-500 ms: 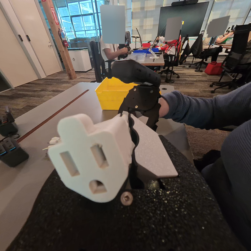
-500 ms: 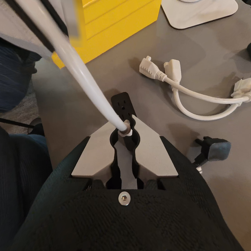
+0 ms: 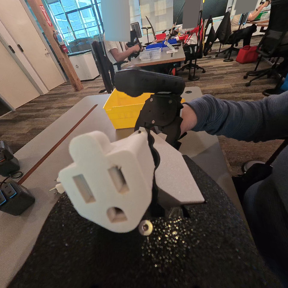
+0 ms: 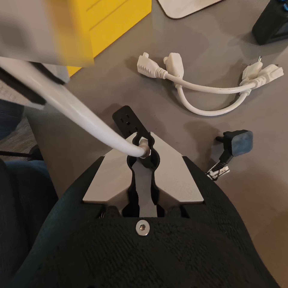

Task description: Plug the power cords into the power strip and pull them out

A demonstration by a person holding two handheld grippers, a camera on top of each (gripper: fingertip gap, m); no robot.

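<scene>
My left gripper (image 3: 148, 134) is shut on the white socket end (image 3: 106, 179) of a short white power cord, held above the table with its slots facing the camera. The cord (image 4: 74, 109) runs down to my right gripper (image 4: 143, 140), which is shut on the cord's plug end (image 4: 145, 151) directly over the black power strip (image 4: 127, 120) on the grey table. The fingers hide whether the prongs sit in an outlet. The right gripper (image 3: 159, 112) also shows in the left wrist view, held by a blue-sleeved hand.
A yellow bin (image 4: 118, 20) stands behind the strip. Two more short white cords (image 4: 202, 89) lie to the right, with the strip's black plug (image 4: 238, 145) nearby. A white base (image 4: 183, 7) and a black charger box (image 4: 271, 26) sit farther back. The table edge is at left.
The white cord now slants lower and more to the left from the right gripper. More of the power strip shows ahead of the fingers. Both grips are unchanged.
</scene>
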